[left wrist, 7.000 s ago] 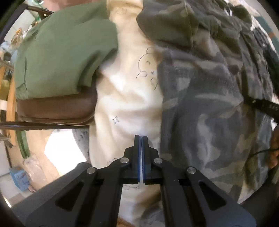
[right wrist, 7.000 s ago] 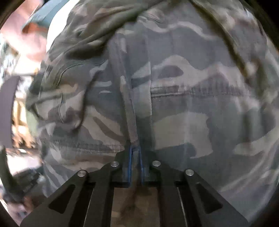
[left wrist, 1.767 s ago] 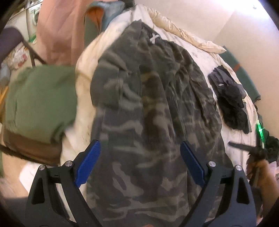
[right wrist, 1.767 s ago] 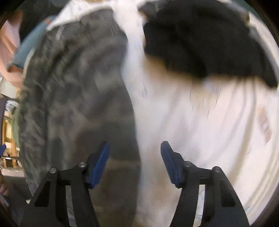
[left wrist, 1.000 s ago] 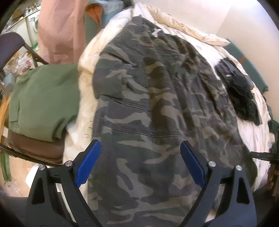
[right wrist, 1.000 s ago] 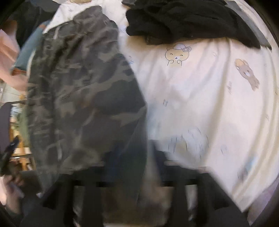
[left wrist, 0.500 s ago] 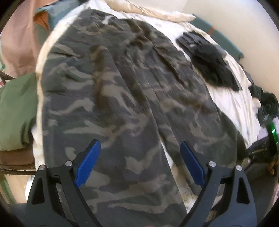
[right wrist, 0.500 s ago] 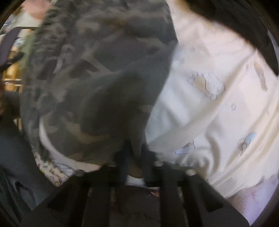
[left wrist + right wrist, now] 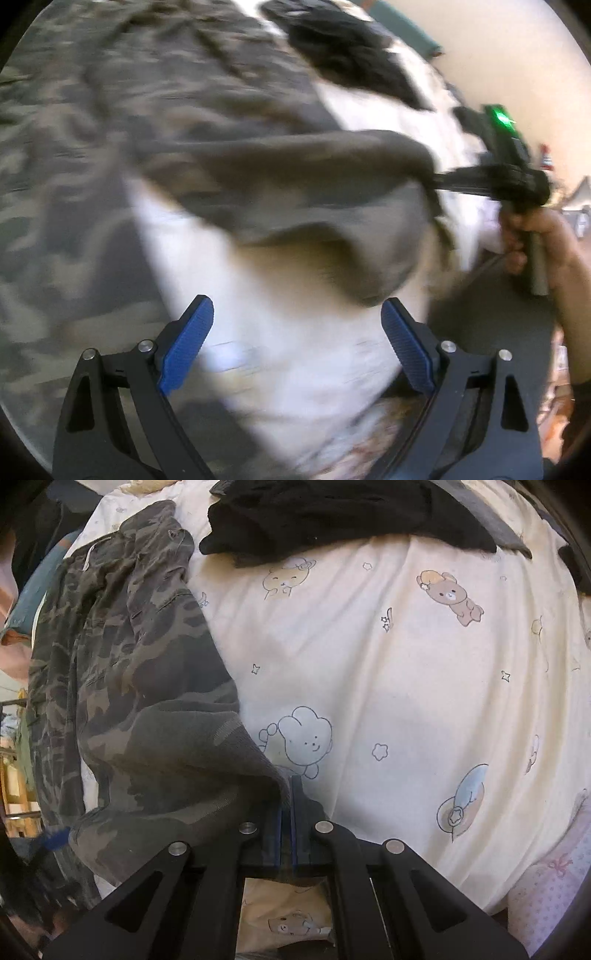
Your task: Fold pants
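Left wrist view: heavy motion blur. Left gripper [image 9: 297, 343] hovering over the bed, jaws spread wide with nothing between the blue pads, only the cream cartoon-print bedsheet [image 9: 266, 306] below. Camouflage-patterned cotton pants [image 9: 122, 147] spread along the left side of the bed, one leg end lifted and drawn toward the right, pinched by the right gripper [image 9: 443, 181], seen side-on with a green light on its body and a hand [image 9: 535, 236] around the handle. Crumpled black garment [image 9: 351, 66] lying toward the far right of the bed, apart from the pants. Probably held open so as to take the other hem or to steady the cloth (a guess from the pose).

Right wrist view: sharp. Right gripper jaws closed on the hem corner of the pants [image 9: 147, 709], fabric pinched between the pads and rising in a ridge from the bed's near edge. Rest of the pants stretched along the left side of the bed toward its far left corner. Black garment [image 9: 332, 513] across the far edge; sheet [image 9: 406, 664] bare over the middle and right. Grip at the hem likely chosen for carrying the leg over in a fold; fold itself not yet made.
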`<action>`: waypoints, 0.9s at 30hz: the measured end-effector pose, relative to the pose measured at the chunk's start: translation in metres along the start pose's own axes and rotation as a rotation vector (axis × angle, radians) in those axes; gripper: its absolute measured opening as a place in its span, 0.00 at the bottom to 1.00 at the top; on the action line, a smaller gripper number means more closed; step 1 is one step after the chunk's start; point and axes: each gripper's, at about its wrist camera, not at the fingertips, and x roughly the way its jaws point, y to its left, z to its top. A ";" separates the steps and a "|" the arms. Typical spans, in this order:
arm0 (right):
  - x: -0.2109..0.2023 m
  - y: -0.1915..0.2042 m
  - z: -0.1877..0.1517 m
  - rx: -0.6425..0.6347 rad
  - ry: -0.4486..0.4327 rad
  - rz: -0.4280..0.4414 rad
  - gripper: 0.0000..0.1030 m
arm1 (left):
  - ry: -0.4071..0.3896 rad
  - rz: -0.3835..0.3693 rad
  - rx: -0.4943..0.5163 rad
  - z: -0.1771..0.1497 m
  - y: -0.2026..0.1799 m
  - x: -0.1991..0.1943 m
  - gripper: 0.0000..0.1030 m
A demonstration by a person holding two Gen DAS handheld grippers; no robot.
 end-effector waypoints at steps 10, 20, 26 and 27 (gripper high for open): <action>-0.024 0.004 -0.012 -0.004 0.022 0.064 0.02 | 0.079 -0.171 -0.144 0.012 -0.030 0.034 0.03; -0.053 0.057 -0.092 -0.303 0.188 -0.050 0.02 | 0.271 -0.137 -0.026 -0.050 -0.034 -0.015 0.02; 0.003 0.055 -0.081 -0.276 0.334 -0.224 0.13 | 0.326 -0.008 -0.011 -0.061 -0.028 0.030 0.12; 0.005 0.057 -0.081 -0.293 0.351 -0.248 0.30 | 0.343 0.036 -0.007 -0.063 -0.028 0.034 0.16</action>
